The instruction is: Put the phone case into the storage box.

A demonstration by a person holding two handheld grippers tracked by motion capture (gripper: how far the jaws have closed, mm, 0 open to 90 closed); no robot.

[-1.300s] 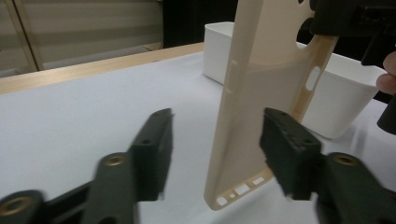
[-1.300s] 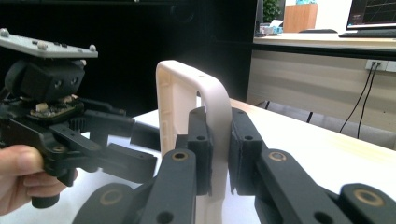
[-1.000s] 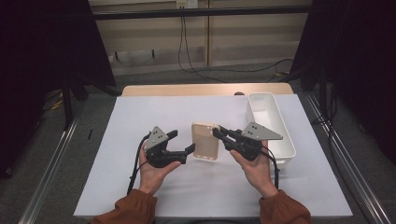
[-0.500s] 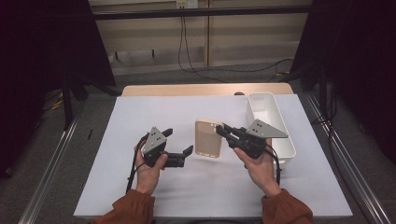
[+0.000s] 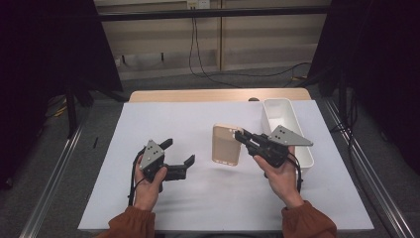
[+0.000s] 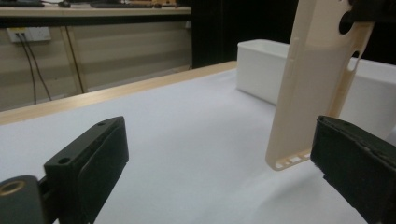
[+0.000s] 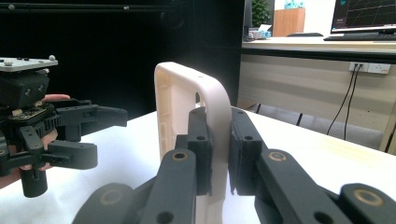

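Note:
A beige phone case [image 5: 227, 144] hangs upright a little above the white table sheet [image 5: 163, 119]. My right gripper [image 5: 241, 135] is shut on its right edge. In the right gripper view the two black pads pinch the case's rim [image 7: 182, 102] at the right gripper [image 7: 218, 154]. My left gripper [image 5: 178, 152] sits low to the left of the case and apart from it. Its jaws have just been opening and stand open with nothing between them. From the left gripper [image 6: 219, 168] view the case [image 6: 317, 70] hangs ahead to the right, beyond the jaws.
A long white bin [image 5: 287, 124] stands at the right of the sheet, just behind my right hand, also seen as the bin [image 6: 261, 70]. The table's wooden back edge [image 5: 198, 95] shows behind. Bare sheet lies to the left and front.
My left gripper has pulled back to the left, away from the case, with its jaws spread wider. The right gripper keeps the case and has shifted it slightly right.

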